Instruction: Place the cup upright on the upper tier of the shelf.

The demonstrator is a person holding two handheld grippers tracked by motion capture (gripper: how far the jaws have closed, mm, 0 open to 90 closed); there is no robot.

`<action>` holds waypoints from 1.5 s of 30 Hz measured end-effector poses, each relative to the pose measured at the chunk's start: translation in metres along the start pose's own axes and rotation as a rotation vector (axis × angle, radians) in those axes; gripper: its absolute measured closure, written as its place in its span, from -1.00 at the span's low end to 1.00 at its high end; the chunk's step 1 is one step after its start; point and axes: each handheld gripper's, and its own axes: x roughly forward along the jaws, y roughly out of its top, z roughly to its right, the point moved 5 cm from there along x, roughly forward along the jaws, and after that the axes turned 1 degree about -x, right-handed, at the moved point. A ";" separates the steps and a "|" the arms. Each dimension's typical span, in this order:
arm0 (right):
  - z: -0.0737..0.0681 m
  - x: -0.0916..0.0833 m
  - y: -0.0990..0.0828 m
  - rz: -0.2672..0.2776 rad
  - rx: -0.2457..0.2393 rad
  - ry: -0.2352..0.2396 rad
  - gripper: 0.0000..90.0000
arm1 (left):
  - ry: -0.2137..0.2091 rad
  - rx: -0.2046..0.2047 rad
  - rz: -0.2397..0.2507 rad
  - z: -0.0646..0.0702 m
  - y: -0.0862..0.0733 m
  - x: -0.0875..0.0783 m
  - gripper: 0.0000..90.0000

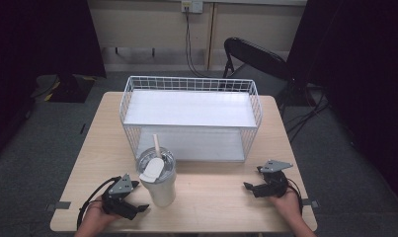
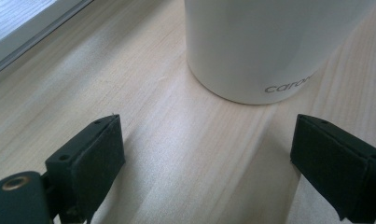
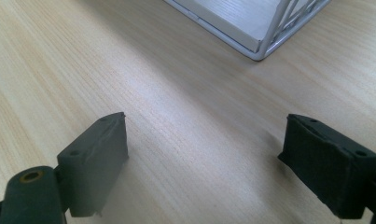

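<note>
A white tumbler (image 1: 158,183) with a clear lid and a tan straw (image 1: 156,144) stands on the wooden table (image 1: 216,197) in front of a white wire two-tier rack (image 1: 190,116). My left gripper (image 1: 137,208) rests on the table just left of the tumbler, open, nothing between its jaws. In the left gripper view the tumbler's base (image 2: 269,51) stands close ahead of the spread pads (image 2: 90,158). My right gripper (image 1: 250,187) lies open at the table's right front, empty. The right gripper view has the rack's lower corner (image 3: 258,49) ahead.
A black folding chair (image 1: 256,59) stands behind the table at the right. Cables hang from a wall socket (image 1: 191,6) behind the rack. Dark curtains flank both sides. Both rack shelves hold nothing.
</note>
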 end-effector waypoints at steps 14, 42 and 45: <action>0.001 0.000 -0.001 -0.005 0.015 0.012 -0.70 | -0.040 -0.037 0.088 0.005 0.020 -0.014 -0.62; 0.001 -0.001 -0.002 -0.005 0.017 0.013 -0.70 | -0.096 -0.010 0.251 0.021 0.064 -0.021 -0.71; 0.001 -0.001 -0.002 -0.004 0.017 0.011 -0.70 | -0.094 -0.010 0.268 0.021 0.067 -0.020 -0.74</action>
